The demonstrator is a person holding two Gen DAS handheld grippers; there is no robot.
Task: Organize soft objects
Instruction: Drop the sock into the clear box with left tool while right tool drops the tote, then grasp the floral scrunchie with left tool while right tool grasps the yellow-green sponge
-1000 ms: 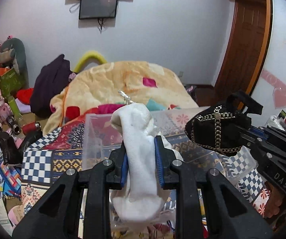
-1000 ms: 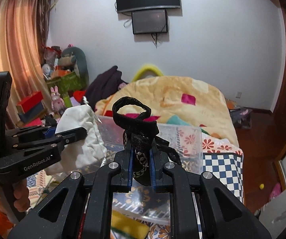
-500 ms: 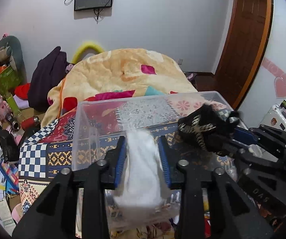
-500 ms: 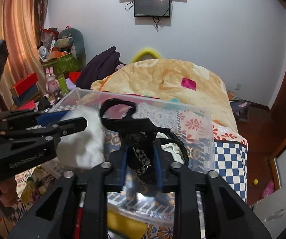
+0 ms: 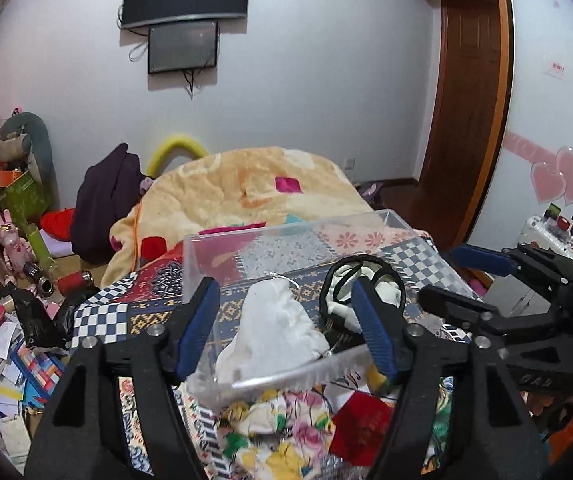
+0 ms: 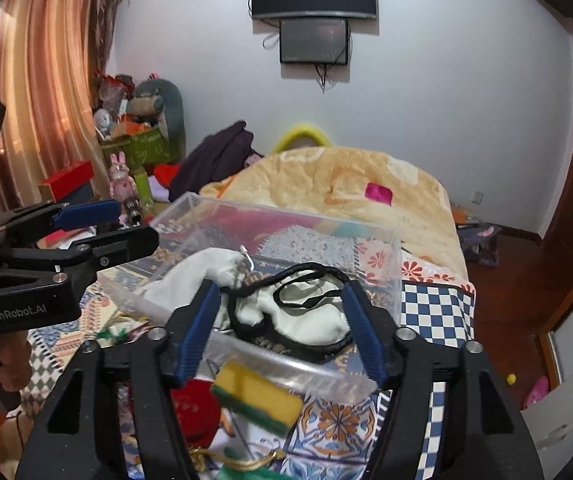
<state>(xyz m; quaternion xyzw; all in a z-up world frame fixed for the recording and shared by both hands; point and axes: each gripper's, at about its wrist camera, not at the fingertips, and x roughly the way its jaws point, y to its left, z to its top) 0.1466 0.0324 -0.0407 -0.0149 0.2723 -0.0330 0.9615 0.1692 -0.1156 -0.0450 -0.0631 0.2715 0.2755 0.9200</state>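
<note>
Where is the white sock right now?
The white sock lies inside the clear plastic box on the bed, at its left side, beside the black purse, in both views.

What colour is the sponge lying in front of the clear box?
The sponge is yellow with a green layer, best seen in the right wrist view.

Clear plastic bin [image 5: 246, 248] on the bed is open on top, so access from above is free; its near rim sits betw. both grippers and the contents. Inside, a white cloth bundle [image 5: 274, 332] fills the left part & a black strap bag [image 6: 298, 312] the right, w/ bare floor only toward the far wall. Yellow sponge [image 6: 256, 398] and floral cloth [image 5: 270, 424] crowd the bedspread just in front.
</note>
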